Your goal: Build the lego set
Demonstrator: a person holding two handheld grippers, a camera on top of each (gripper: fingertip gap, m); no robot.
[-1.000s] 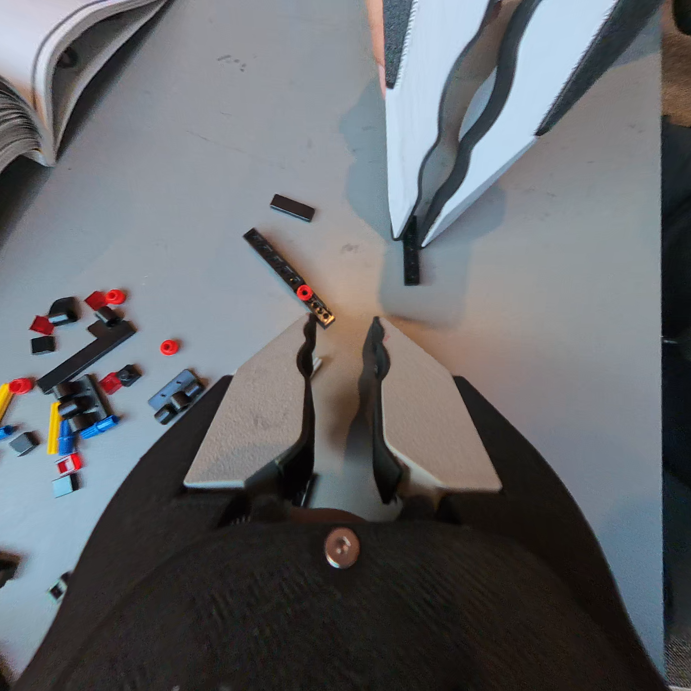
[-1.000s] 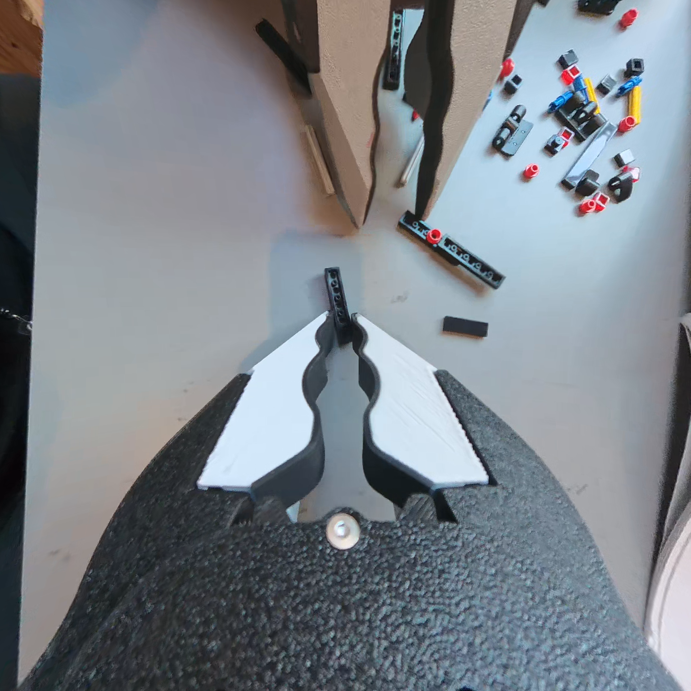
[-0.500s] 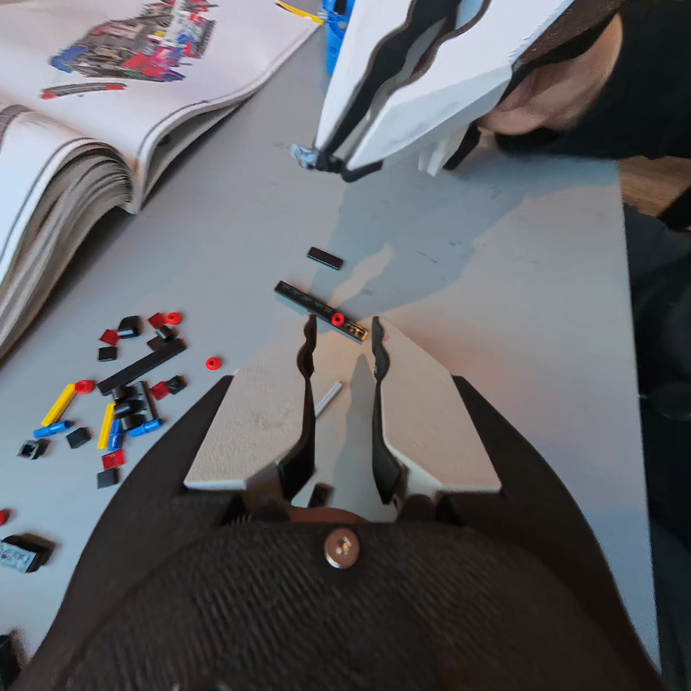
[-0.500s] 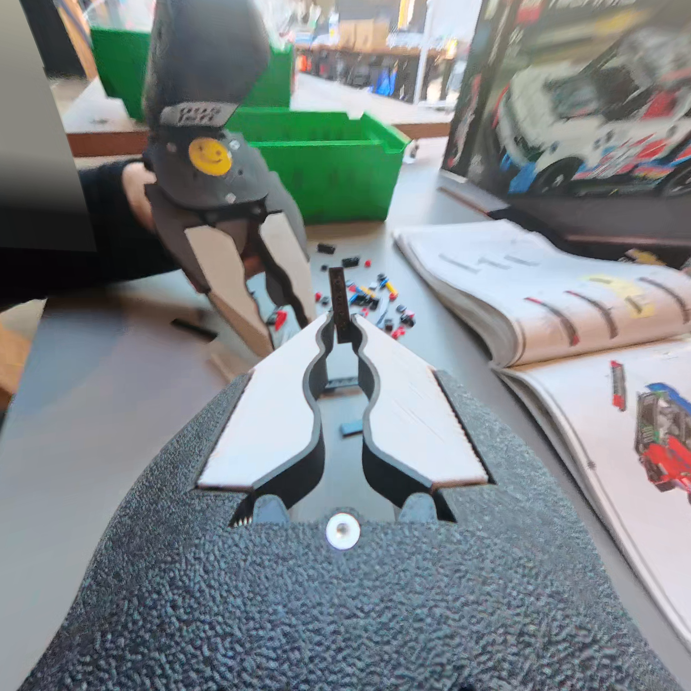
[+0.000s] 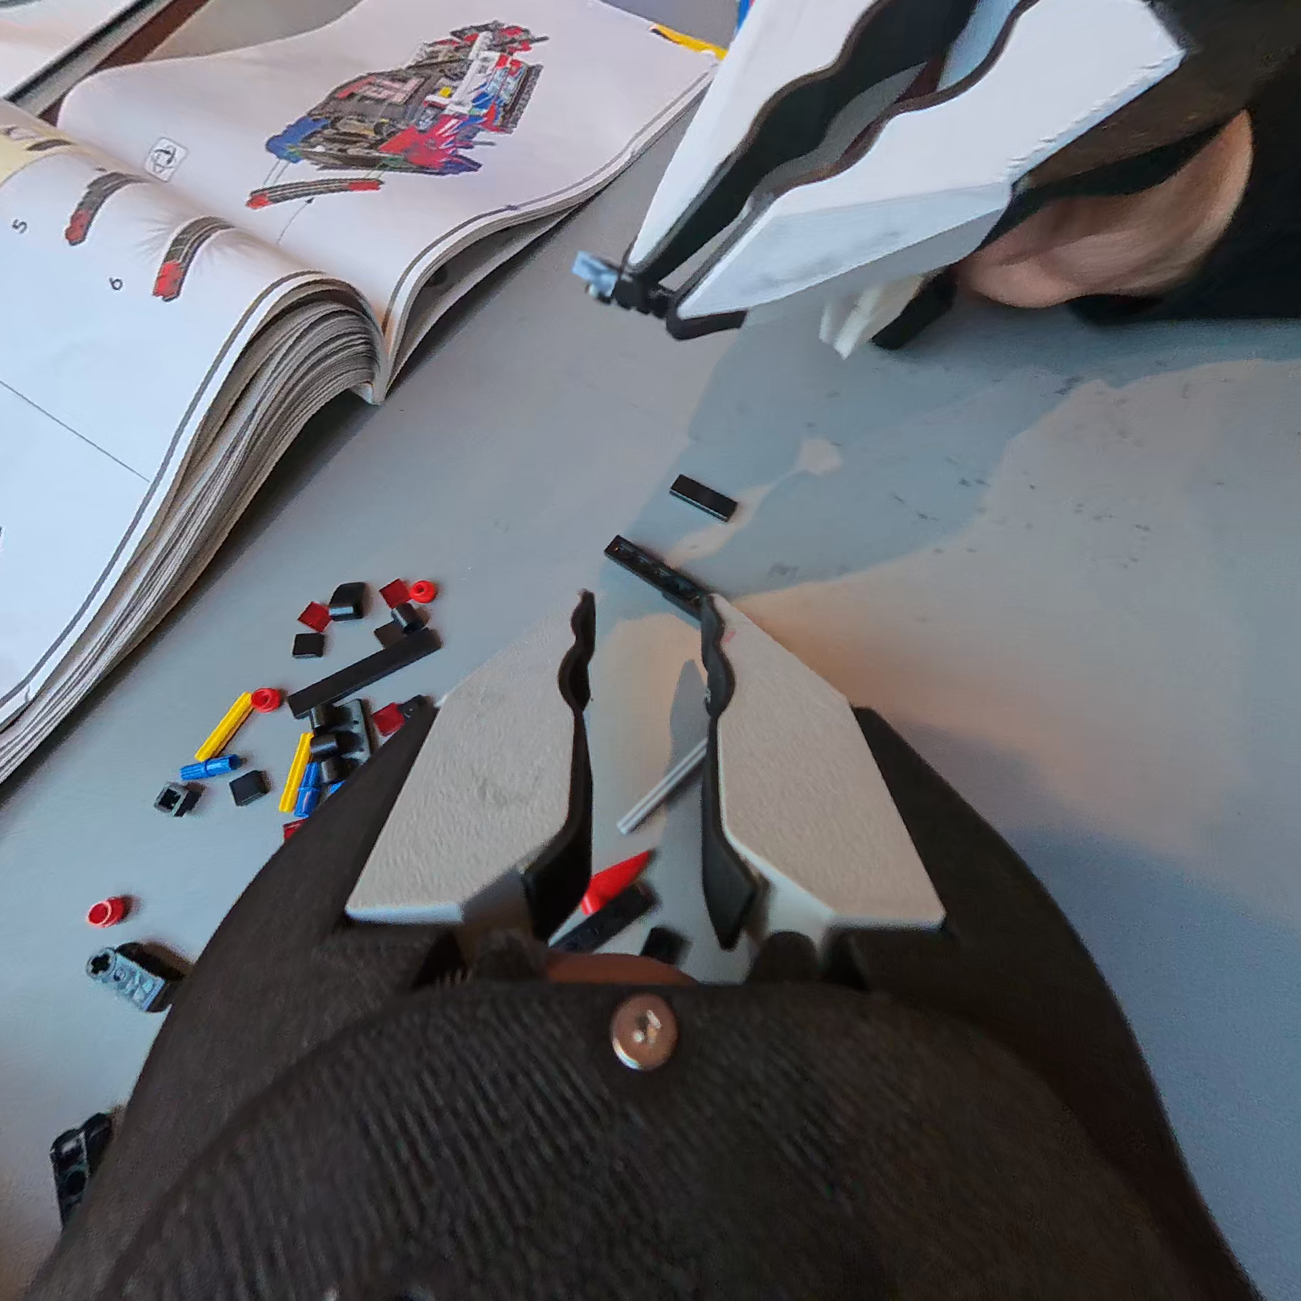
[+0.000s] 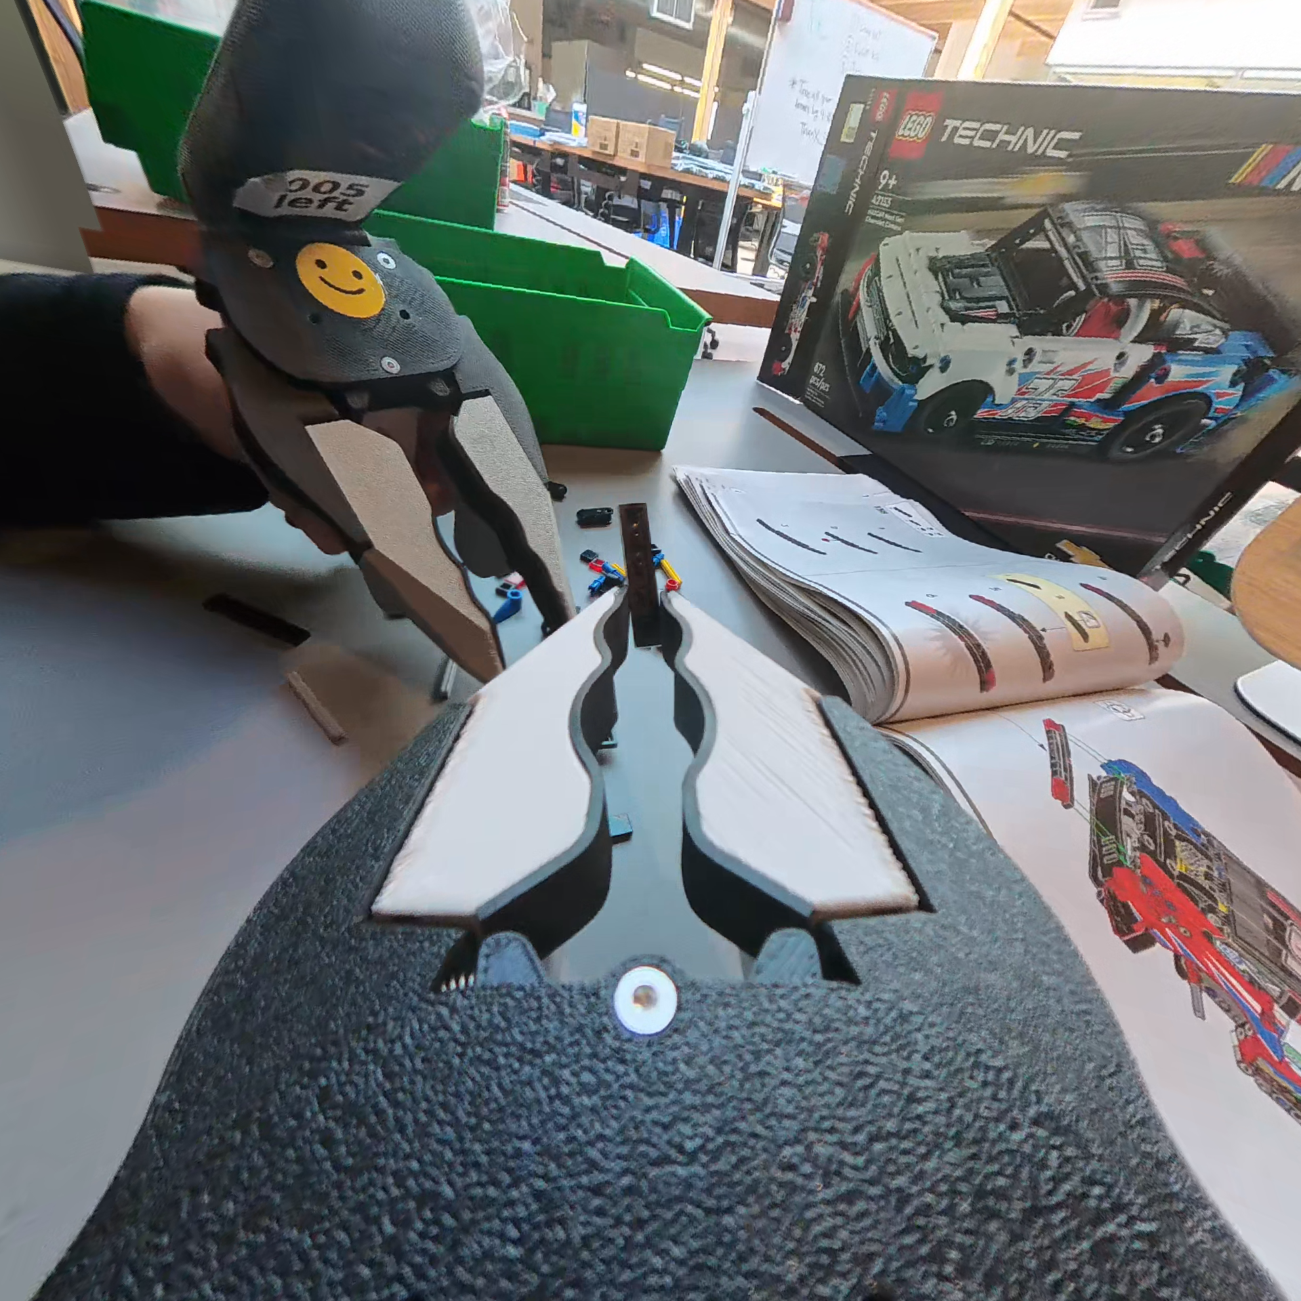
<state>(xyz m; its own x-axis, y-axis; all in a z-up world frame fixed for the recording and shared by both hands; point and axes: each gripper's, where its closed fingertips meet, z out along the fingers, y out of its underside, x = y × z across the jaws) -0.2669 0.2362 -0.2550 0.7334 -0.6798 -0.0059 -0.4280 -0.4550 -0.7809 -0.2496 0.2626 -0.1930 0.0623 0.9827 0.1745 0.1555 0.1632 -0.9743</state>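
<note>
The right gripper is clamped on a short black holed beam, which stands up out of the fingertips; a second ago the same beam was pinched low over the grey table, and it has since been lifted clear, so the right wrist view now looks level across the desk instead of straight down. In the left wrist view that gripper hangs in the air at upper right, the beam poking from its tips. The left gripper has its jaws apart with nothing between them, as before, and has drawn back a little: the long black beam that lay just beyond its tips now has its near end hidden behind the right fingertip. A small black tile lies just past it, and a grey axle and a red piece show between the fingers. To the left lies the scatter of small loose parts, then the open instruction book. Farther off stand the set's box and a green bin.
</note>
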